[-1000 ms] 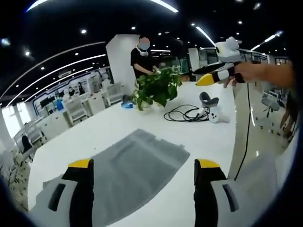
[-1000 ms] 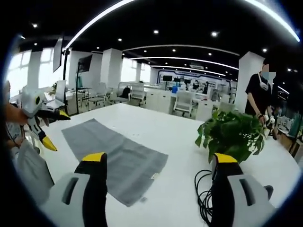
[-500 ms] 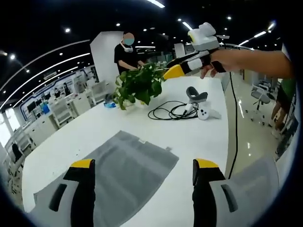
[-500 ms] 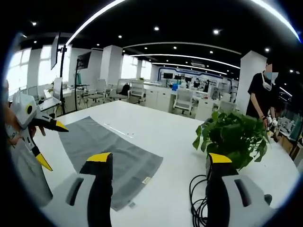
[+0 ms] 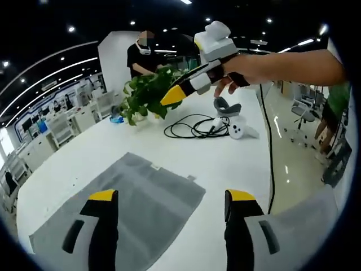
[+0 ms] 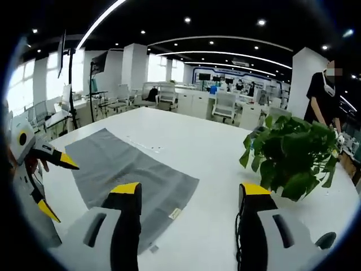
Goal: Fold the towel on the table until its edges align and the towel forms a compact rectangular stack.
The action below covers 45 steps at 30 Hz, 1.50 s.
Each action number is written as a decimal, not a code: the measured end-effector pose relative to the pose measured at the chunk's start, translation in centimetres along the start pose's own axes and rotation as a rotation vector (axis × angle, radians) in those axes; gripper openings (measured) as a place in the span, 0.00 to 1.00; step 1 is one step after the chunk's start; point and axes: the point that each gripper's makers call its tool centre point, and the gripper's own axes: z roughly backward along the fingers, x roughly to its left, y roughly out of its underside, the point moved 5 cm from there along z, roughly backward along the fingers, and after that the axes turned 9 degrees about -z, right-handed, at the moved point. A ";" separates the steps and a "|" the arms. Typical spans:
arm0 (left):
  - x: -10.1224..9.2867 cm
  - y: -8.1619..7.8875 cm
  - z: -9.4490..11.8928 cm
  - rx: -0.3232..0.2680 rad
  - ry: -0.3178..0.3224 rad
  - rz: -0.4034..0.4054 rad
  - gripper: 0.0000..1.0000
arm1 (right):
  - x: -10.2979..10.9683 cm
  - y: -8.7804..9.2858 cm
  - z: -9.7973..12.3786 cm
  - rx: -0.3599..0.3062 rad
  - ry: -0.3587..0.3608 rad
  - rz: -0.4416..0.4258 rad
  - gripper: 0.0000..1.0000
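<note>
Hovering above the white table (image 5: 237, 164), neither tool touched cloth yet. Left to right:

Left gripper (image 5: 166, 197): jaws stood wide, nothing between them. Towel (image 5: 121, 209) lay flat and unfolded directly ahead of it, partly behind its left jaw and running out between the two. Clearly the nearer tool.

In the right gripper view the left gripper (image 6: 53, 183) showed at the far left with yellow tips spread, at the towel's near-left edge.

Right gripper (image 6: 189, 195): jaws also wide, empty. Towel (image 6: 121, 169) sat ahead and to the left of it, one corner with a small tag just beside its left jaw. Long axis ran from that corner away toward the far left, diagonal to both tools.

In the left gripper view the right gripper (image 5: 194, 82) was held up high in a hand (image 5: 248, 65), well above the table and far right of the towel.

Beyond the right jaws: potted plant (image 6: 293, 155), black cable (image 5: 194, 127), white controller (image 5: 237, 127), all well apart from the towel.

Judgement: first fold not begun. The next move likely needs each tool on a corner of one short edge, and the right one has farther to drop.
</note>
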 end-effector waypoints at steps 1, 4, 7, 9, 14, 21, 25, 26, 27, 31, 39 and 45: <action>-0.2 0.1 -0.3 0.004 0.010 0.008 0.78 | -0.1 0.1 -0.4 0.003 -0.002 -0.002 0.69; -0.5 0.2 -0.8 0.006 0.023 0.014 0.75 | -0.4 0.7 -1.9 0.022 -0.014 -0.011 0.66; -0.8 0.1 -1.4 0.003 0.038 0.009 0.71 | -0.5 1.5 -3.3 0.046 -0.025 -0.005 0.65; -1.1 0.2 -2.0 0.004 0.057 0.009 0.70 | -0.8 2.0 -4.4 0.064 -0.030 -0.011 0.64; -1.8 0.3 -4.0 0.003 0.097 0.020 0.67 | -1.9 3.0 -6.9 0.097 -0.032 -0.002 0.63; -2.6 1.3 -6.2 0.024 0.143 0.029 0.59 | -2.9 3.8 -9.8 0.129 -0.032 0.002 0.57; -3.4 1.9 -7.4 0.037 0.181 0.025 0.53 | -3.7 4.1 -11.8 0.143 -0.014 0.020 0.52; -3.7 1.9 -7.6 0.033 0.185 0.022 0.51 | -3.6 4.2 -12.2 0.138 -0.010 0.024 0.52; -3.9 2.0 -7.7 0.030 0.190 0.011 0.49 | -3.7 4.3 -12.6 0.136 -0.007 0.026 0.51; -5.1 2.2 -9.0 0.035 0.216 -0.020 0.46 | -4.0 4.7 -14.3 0.149 0.007 0.022 0.49; -5.9 2.8 -11.3 0.056 0.241 -0.017 0.40 | -3.9 5.2 -17.5 0.158 -0.009 0.005 0.43; -6.3 3.9 -12.4 0.087 0.264 -0.006 0.36 | -3.8 5.9 -19.3 0.181 -0.015 0.016 0.38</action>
